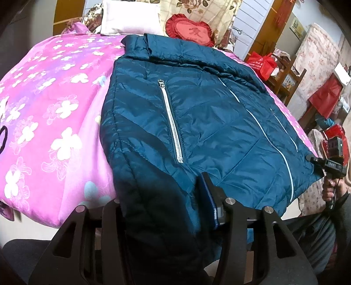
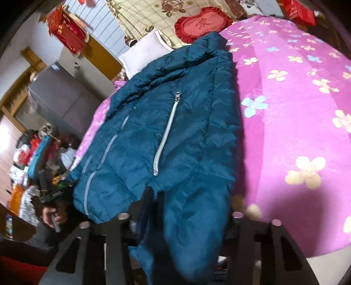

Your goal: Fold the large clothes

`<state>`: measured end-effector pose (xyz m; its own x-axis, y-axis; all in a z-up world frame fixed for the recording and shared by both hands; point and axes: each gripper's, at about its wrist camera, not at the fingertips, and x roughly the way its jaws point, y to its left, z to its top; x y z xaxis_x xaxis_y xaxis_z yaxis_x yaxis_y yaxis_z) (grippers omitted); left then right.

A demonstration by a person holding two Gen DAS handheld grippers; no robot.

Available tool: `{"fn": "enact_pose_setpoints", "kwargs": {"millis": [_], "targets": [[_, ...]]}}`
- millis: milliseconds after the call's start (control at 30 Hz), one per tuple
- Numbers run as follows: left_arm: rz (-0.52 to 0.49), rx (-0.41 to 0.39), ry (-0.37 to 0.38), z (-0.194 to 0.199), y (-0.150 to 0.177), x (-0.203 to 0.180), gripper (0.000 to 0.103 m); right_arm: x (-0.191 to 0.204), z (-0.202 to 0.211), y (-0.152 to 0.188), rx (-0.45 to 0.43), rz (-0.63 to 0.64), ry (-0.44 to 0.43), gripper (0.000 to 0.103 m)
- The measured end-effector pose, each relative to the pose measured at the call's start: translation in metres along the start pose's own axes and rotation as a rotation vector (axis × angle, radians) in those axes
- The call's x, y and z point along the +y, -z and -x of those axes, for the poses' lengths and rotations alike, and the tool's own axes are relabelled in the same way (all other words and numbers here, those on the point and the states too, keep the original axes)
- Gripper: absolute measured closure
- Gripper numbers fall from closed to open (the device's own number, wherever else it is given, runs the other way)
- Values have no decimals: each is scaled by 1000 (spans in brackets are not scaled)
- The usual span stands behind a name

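Note:
A teal puffer jacket [image 1: 197, 114] lies front up on the bed, collar at the far end, with a silver pocket zip [image 1: 172, 122]. In the left wrist view one sleeve [image 1: 153, 214] hangs over the near bed edge between the fingers of my left gripper [image 1: 158, 190]. The blue pad face stays bare, so the jaws stand open around the sleeve. The other hand-held gripper [image 1: 318, 163] has its tip at the hem corner on the right. The right wrist view is blurred. There, my right gripper [image 2: 190, 199] is shut on the jacket [image 2: 153, 142] sleeve [image 2: 193, 232], which fills its gap.
A pink flowered bedspread [image 1: 54, 109] [image 2: 296, 109] covers the bed beside the jacket. A white pillow [image 1: 131, 19] and a red heart cushion [image 1: 190, 30] lie at the head. Red bags [image 1: 261, 63] and cluttered furniture [image 2: 33, 157] stand beside the bed.

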<state>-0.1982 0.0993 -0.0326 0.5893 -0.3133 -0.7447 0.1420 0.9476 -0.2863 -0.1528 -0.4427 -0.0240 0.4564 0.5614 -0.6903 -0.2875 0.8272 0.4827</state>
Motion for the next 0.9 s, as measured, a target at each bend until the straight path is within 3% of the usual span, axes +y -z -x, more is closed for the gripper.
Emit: {"fn": "enact_pose_setpoints", "kwargs": {"millis": [67, 233, 400, 433, 467, 500, 567, 600, 700, 900], "targets": [[7, -6, 0, 0, 1, 0, 52, 5, 2, 3, -8, 67, 62, 69], [18, -12, -4, -1, 1, 0, 49, 20, -3, 7, -30, 212, 182, 70], [45, -10, 16, 1, 0, 1, 50, 18, -1, 10, -51, 209, 194, 70], [55, -7, 17, 1, 0, 2, 51, 18, -1, 9, -44, 208, 183, 70], [64, -3, 10, 0, -1, 4, 69, 18, -1, 8, -26, 211, 164, 69], [71, 4, -1, 0, -1, 6, 78, 22, -2, 7, 1, 226, 160, 72], [100, 9, 24, 2, -2, 10, 87, 35, 1, 8, -7, 275, 173, 87], [110, 4, 30, 5, -4, 11, 90, 41, 3, 9, -16, 298, 181, 89], [116, -33, 30, 22, -8, 18, 92, 58, 6, 15, -37, 340, 233, 91], [191, -74, 2, 49, -12, 48, 92, 98, 12, 36, -79, 411, 235, 92]]}}
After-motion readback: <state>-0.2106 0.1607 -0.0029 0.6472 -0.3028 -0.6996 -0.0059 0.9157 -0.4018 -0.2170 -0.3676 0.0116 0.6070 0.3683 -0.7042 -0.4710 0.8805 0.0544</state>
